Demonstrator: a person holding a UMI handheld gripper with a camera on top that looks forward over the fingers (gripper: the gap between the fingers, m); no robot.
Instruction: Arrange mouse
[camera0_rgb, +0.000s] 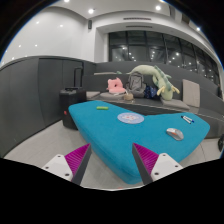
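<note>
Gripper: the gripper (111, 162) is hovering above the near corner of the table with its two fingers standing wide apart, and nothing is sitting between them or being pressed by them.
Pads: the magenta pads (77, 157) are showing on the inner faces of both fingers, angling in toward each other, and only the tabletop is lying in the gap.
Room: beyond the fingers a large room is stretching away, with ceiling lights (90, 12) glowing overhead and a row of dark windows (150, 47) running across the far wall, ahead and to the right.
Table: a teal table (120, 135) is spreading out just ahead of the fingers, its near corner pointing back in between them and its surface widening toward the far side.
Sofa: a grey sofa (40, 80) is standing well beyond the table, ahead and to the left of the fingers.
Suitcase: a dark suitcase (72, 100) is standing upright just past the table's far left edge, in front of the sofa.
Soft things: pale and pink soft shapes (135, 82) are piled beyond the table's far edge, straight ahead; what they are I cannot tell.
Disc: a small round pale disc (130, 117) is lying flat on the table, ahead of the fingers near the middle.
Mouse: the mouse (174, 133) is resting on the table ahead and to the right of the right finger, well apart from it, looking small, rounded, low and pale grey with a darker underside edge.
</note>
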